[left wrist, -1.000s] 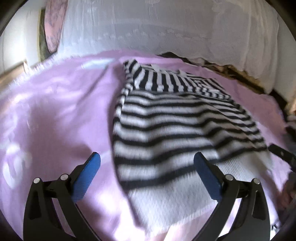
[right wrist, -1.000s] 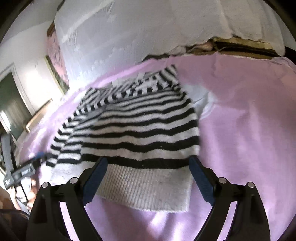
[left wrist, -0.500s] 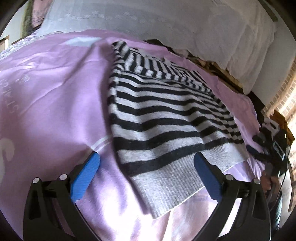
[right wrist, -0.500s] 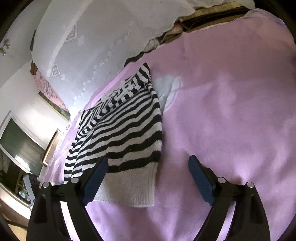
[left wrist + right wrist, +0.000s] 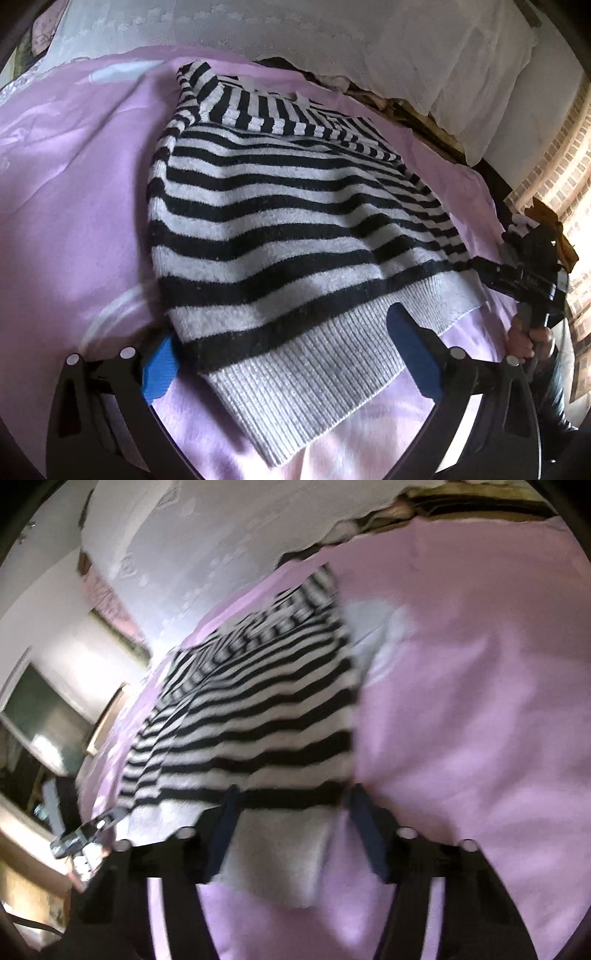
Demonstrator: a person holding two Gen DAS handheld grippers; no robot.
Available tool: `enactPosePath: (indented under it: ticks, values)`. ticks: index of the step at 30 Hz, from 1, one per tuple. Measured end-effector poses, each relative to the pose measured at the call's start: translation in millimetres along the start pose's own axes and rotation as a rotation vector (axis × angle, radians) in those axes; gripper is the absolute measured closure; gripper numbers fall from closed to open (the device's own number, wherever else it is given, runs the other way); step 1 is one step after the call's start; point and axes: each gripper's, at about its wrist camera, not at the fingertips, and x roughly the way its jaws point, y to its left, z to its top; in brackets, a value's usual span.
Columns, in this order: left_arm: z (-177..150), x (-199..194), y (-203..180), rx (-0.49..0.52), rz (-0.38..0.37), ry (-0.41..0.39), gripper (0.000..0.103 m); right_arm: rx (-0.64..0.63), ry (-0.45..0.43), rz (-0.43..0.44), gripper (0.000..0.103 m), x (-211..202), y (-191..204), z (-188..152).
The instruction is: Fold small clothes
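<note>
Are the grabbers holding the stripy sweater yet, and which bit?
Not yet. The left gripper is open around one corner of the sweater's grey hem; the right gripper is closing over the other corner, not gripping.

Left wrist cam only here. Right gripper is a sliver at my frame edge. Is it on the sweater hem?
Observer: In the right wrist view, the hem corner of the sweater lies between the fingers of the right gripper, and the jaws are closing.
Operator: Pinched?
Observer: Not visibly. The cloth lies flat between the fingers, and that picture is blurred.
Operator: How does my gripper look from there?
Observer: The left gripper shows at that view's left edge, its tip at the opposite hem corner.
</note>
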Motion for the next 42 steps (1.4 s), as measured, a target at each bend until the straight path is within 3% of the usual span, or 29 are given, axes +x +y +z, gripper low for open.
enactPosePath:
  ticks: [1,2,3,5,8,9,15,20,30,42]
  values:
    - [1.1,0.0,-2.7,0.006,-0.002,-0.001,0.013,-0.006,0.011,0.004,0.052,3.2,3.5,-2.2]
    - [1.4,-0.2,-3.2,0.011,-0.01,-0.003,0.029,-0.03,0.008,-0.024,0.053,5.9,8.7,-3.9]
    - [0.9,-0.3,-2.6,0.009,-0.018,-0.002,0.037,-0.053,0.002,-0.042,0.064,6.5,13.3,-4.9]
    - [0.3,0.4,1.0,-0.012,-0.032,-0.001,0.064,-0.055,-0.021,-0.039,0.087,3.0,15.4,-6.8]
    - [1.5,-7.9,9.9,-0.059,-0.048,-0.038,0.093,-0.087,-0.089,-0.039,0.09,-10.8,23.3,-9.9]
    - [2.8,-11.5,12.8,-0.071,-0.054,-0.049,0.096,-0.101,-0.106,-0.043,0.091,-14.5,26.5,-10.4]
    - [25.6,-26.6,13.3,-0.047,-0.059,-0.076,0.097,-0.064,-0.137,0.031,0.095,-29.9,25.7,6.3]
    - [66.9,-31.0,2.9,-0.009,-0.035,-0.126,0.097,-0.035,-0.167,0.08,0.095,-30.3,32.4,39.5]
    - [144.7,-7.7,10.1,-0.039,0.044,-0.189,0.097,0.003,-0.238,0.058,0.095,-3.1,42.6,113.9]
    - [209.3,18.9,42.4,-0.108,0.096,-0.232,0.097,0.009,-0.273,-0.001,0.095,52.1,49.6,191.9]
